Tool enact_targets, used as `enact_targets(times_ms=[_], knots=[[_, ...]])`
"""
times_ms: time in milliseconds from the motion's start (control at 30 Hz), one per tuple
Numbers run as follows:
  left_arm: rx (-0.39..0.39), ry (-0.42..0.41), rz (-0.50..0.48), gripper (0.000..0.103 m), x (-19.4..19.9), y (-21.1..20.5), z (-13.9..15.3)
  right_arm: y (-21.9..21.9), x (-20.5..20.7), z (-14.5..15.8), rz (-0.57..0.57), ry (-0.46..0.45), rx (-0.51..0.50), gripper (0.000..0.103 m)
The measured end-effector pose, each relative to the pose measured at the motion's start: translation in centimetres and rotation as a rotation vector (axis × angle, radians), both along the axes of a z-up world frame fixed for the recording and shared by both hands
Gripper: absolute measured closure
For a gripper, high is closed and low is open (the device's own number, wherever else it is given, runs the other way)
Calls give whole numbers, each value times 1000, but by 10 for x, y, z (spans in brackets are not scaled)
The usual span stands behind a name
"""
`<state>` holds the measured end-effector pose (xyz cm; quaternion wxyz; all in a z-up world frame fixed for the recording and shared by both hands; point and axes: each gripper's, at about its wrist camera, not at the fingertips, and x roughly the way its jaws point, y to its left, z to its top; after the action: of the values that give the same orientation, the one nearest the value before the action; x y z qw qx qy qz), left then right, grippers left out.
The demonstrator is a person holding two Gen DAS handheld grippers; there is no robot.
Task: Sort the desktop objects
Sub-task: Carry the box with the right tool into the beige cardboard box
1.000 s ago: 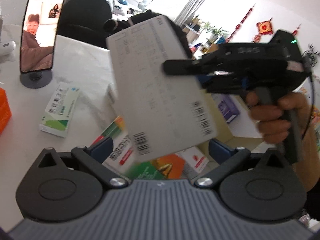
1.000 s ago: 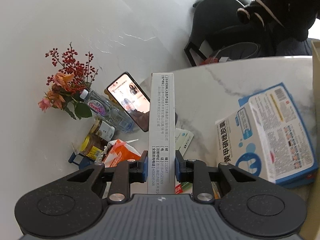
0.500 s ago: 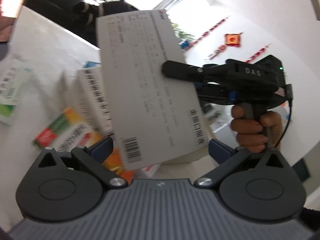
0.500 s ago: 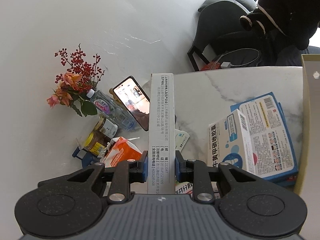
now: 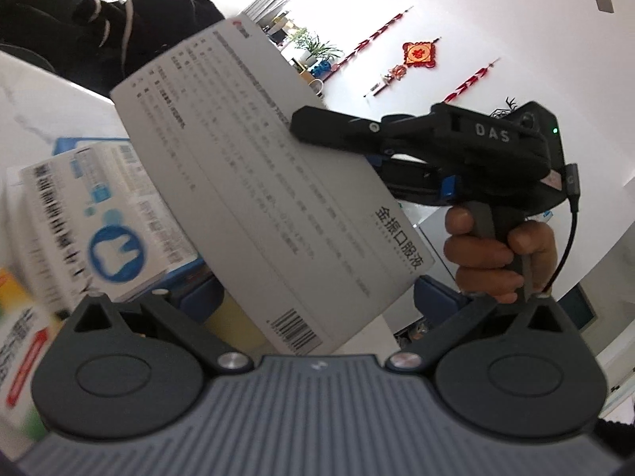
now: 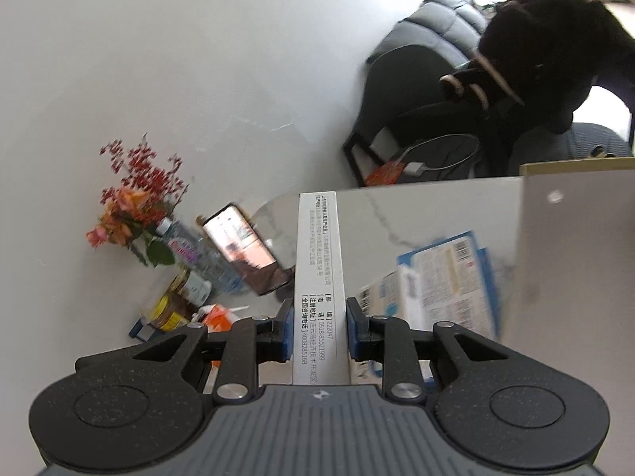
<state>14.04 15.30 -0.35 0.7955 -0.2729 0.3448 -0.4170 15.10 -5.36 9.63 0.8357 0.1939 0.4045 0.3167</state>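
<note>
A flat white medicine box [image 5: 258, 198] with grey print and a barcode hangs in the air, tilted. My right gripper [image 5: 317, 131], a black tool in a person's hand [image 5: 496, 258], is shut on it. In the right wrist view the box [image 6: 319, 261] stands edge-on and both blue pads [image 6: 287, 329] press its sides. My left gripper [image 5: 317, 297] is open, its blue pads [image 5: 202, 297] spread wide just below the box's lower corner and not touching it. A blue-and-white box [image 5: 107, 214] lies on the marble table [image 6: 397, 206].
A beige box wall [image 6: 575, 238] rises at the right, beside the blue-and-white box [image 6: 440, 281]. At the table's left end stand a phone [image 6: 246, 254], flowers [image 6: 135, 198], a water bottle [image 6: 190, 250], jars [image 6: 174, 305] and an orange pack [image 6: 218, 315]. A dark chair [image 6: 416, 91] stands behind.
The right gripper has lifted the white box and carried it right; the beige wall has come into its view. The left view has swung from the phone to the blue-and-white box.
</note>
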Motion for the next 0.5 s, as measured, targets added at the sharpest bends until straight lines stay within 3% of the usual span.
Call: enact_targets(times_ms=[267,500], knots=[[-18,-1,-59,0,22,-38,13,-54,9,10,-99,-15,33,75],[-46,50,-118,0,50,-72,9,-100,13,11,-182,-21,37,75]])
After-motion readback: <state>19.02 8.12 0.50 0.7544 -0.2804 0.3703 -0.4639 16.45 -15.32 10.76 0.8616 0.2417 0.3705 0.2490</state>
